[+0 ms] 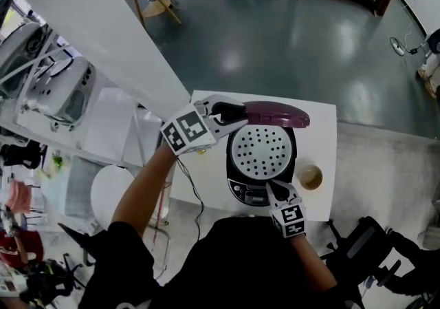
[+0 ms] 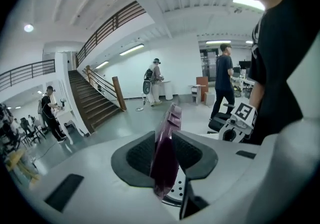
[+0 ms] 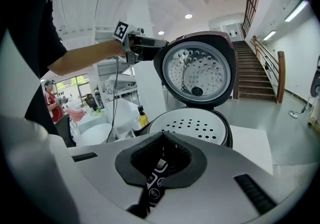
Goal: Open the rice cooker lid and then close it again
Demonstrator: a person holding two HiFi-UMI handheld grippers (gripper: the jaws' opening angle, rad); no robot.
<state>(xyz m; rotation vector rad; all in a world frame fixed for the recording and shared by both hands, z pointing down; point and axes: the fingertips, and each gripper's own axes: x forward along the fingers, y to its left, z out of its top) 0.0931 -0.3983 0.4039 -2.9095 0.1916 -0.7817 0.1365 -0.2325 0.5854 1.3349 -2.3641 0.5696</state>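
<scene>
1 purple lid (image 1: 278, 115) stands upright, baring a white perforated tray (image 1: 261, 151).

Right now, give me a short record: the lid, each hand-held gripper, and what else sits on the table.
lid: open, upright at the back of the rice cooker
inside: white perforated tray
left hand-held gripper: shut on the lid's edge
right hand-held gripper: shut, empty, tips at the front control panel
table: white; small tan cup right of the cooker

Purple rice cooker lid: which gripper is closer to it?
Left. The left gripper grips the purple rice cooker lid; the right gripper sits at the cooker's front control panel.
</scene>
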